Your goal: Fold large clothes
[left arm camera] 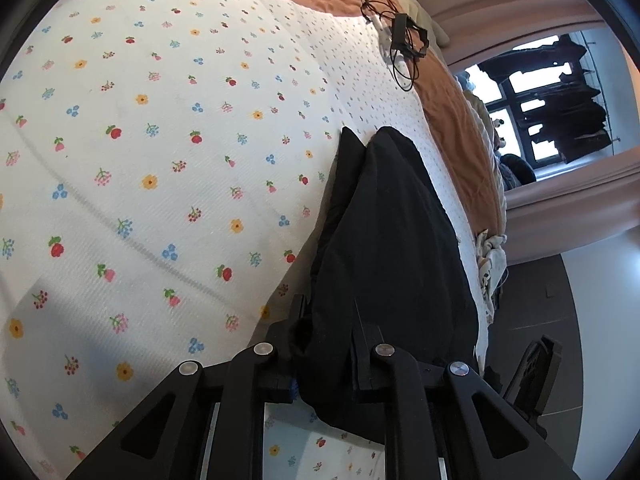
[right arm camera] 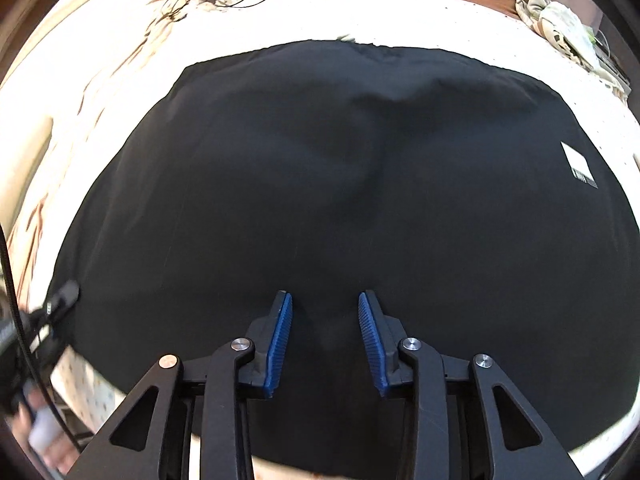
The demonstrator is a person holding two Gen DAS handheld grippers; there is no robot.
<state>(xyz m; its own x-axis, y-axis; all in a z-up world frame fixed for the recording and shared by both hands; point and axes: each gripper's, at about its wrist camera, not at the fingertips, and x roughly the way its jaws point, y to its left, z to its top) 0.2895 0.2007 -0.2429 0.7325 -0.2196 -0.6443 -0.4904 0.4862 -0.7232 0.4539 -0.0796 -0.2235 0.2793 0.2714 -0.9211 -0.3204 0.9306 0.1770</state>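
Observation:
A large black garment [right arm camera: 320, 160] lies spread on the flowered bed sheet [left arm camera: 140, 160], with a white label [right arm camera: 578, 164] near its right edge. In the left wrist view a raised, bunched edge of the garment [left arm camera: 392, 240] runs down between the fingers of my left gripper [left arm camera: 328, 314], which is shut on it. My right gripper [right arm camera: 325, 298] points down at the near part of the garment. Its blue pads [right arm camera: 280, 332] stand apart, with a small pucker of cloth between them that neither pad presses. A hand [right arm camera: 40, 432] shows blurred at lower left.
A tangle of black cables with a small box [left arm camera: 400, 36] lies on the far side of the bed, by a brown blanket [left arm camera: 452, 92]. Crumpled pale cloth [left arm camera: 490, 256] hangs at the bed's edge. Dark floor tiles [left arm camera: 532, 308] and a window [left arm camera: 540, 92] lie beyond.

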